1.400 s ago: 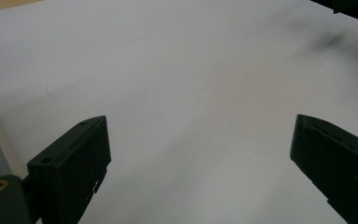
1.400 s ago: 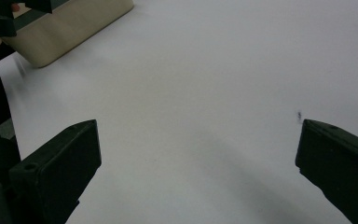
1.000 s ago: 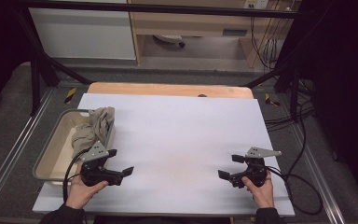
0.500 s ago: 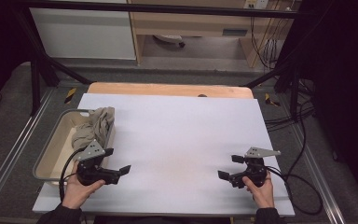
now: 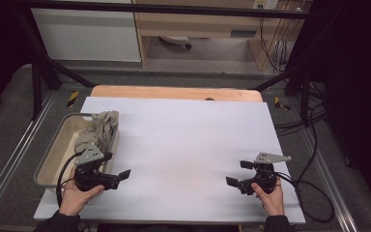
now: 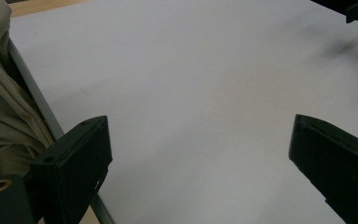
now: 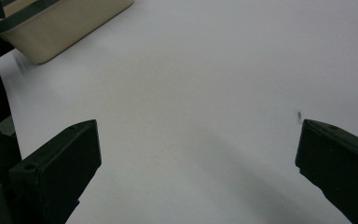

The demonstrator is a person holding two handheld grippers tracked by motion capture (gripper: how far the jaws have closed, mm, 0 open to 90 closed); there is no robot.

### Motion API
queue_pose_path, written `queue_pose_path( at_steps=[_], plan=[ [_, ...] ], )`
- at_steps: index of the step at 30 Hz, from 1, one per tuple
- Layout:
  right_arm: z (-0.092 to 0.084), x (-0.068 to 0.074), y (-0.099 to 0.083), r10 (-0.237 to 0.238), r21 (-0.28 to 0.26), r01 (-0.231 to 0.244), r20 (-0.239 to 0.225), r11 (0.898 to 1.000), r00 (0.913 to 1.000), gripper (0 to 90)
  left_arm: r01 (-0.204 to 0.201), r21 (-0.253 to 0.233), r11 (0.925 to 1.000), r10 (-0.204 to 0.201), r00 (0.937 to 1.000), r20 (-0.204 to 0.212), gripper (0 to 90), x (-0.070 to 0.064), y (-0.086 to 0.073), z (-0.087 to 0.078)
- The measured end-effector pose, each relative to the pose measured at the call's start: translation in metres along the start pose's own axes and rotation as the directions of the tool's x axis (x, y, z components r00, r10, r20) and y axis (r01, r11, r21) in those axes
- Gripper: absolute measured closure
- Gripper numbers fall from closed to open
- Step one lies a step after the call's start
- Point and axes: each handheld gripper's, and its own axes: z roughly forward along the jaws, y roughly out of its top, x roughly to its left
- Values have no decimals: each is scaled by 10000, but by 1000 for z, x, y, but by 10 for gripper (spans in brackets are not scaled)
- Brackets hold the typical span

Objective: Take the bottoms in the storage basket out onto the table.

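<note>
In the left gripper view the left gripper [image 6: 200, 154] has its 2 jaws spread wide over bare white table [image 6: 205, 79], grasping nothing. The beige cloth [image 6: 2, 112] lies at the left edge of that frame, draped over the rim of the tray [image 6: 37, 100], just beside the left jaw. In the high view the cloth [image 5: 99, 128] sits at centre left, above the left gripper [image 5: 118, 176]. The right gripper [image 5: 236, 176], also spread and empty, rests at lower right, well apart, so the left hand [image 5: 75, 195] is nearer.
</note>
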Motion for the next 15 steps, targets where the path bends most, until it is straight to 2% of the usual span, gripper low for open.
queue_pose_path(
  at_steps=[8, 15],
  plan=[
    [1, 0, 0, -58, 67, 58, 26, 10000, 10000, 6, 17, -54, 10000, -18, 9998, -192, 49, 4, 2, -7],
    [1, 0, -1, -36, 119, 36, 26, 9999, 10000, 6, 191, -63, 9998, -193, 9990, -414, 46, 10, 3, -14]
  ],
)
